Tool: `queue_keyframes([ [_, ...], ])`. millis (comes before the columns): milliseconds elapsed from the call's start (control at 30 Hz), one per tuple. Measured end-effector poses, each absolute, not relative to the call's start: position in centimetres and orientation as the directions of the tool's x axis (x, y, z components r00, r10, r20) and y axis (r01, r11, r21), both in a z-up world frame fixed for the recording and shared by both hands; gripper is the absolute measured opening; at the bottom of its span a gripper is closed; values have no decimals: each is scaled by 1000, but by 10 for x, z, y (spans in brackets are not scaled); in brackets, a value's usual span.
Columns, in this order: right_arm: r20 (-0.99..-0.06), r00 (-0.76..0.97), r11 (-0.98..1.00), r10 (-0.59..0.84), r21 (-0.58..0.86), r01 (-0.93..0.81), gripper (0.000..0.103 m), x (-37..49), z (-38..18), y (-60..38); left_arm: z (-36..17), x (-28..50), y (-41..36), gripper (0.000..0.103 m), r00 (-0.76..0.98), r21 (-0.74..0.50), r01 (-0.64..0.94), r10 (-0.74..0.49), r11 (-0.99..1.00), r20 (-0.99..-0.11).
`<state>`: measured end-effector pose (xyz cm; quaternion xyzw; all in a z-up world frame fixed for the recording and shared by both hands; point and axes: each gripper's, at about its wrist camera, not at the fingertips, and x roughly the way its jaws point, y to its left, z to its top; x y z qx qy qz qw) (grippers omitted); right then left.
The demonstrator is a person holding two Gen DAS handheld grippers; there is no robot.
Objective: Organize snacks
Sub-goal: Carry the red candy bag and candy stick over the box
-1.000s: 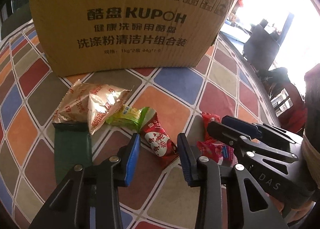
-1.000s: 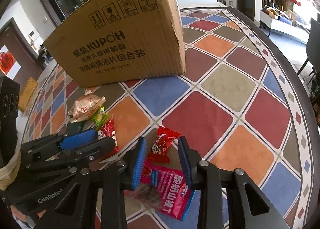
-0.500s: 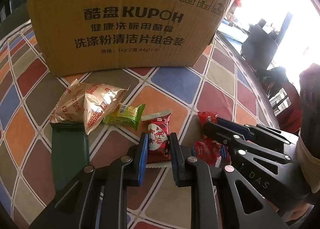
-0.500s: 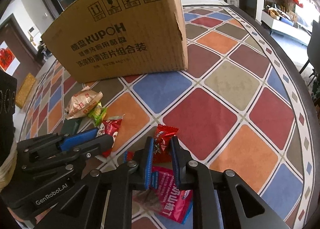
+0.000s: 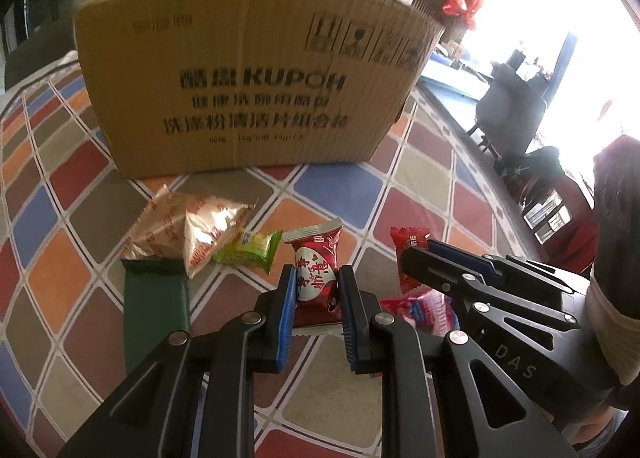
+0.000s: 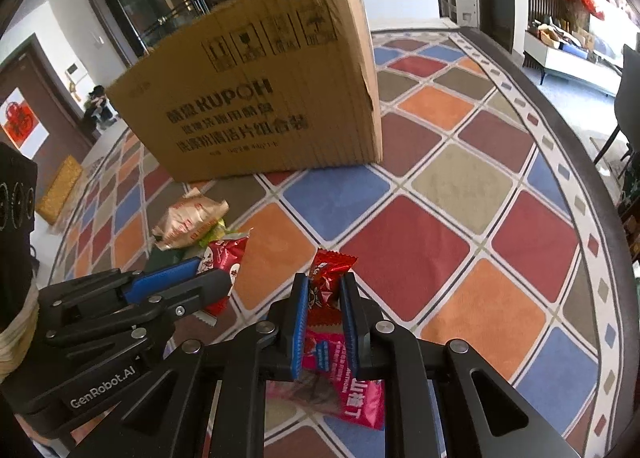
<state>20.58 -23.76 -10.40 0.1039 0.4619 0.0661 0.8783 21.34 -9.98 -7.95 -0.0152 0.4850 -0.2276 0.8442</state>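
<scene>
My left gripper (image 5: 316, 282) is shut on a red-and-white snack packet (image 5: 316, 270) and holds it a little above the rug. My right gripper (image 6: 324, 290) is shut on a small red candy packet (image 6: 329, 278), also raised; it shows in the left wrist view (image 5: 408, 254) too. A brown cardboard box (image 5: 256, 90) stands behind the snacks. Two shiny beige packets (image 5: 188, 230), a green packet (image 5: 250, 252), a dark green packet (image 5: 156, 298) and a pink packet (image 6: 344, 378) lie on the rug.
The floor is a round rug (image 6: 440, 218) of coloured diamond tiles. A dark chair (image 5: 508, 110) and a low white cabinet (image 6: 572, 62) stand beyond the rug's edge.
Both grippers have closed on their packets and lifted them off the rug. The box now looks farther off and lower in both views.
</scene>
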Motion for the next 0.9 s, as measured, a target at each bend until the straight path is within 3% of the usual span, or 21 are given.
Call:
queue_keyframes([
  [900, -633, 729, 957, 262, 267, -112, 17, 210, -9, -221, 35, 219, -69, 22, 651, -197, 365, -401, 910, -644],
])
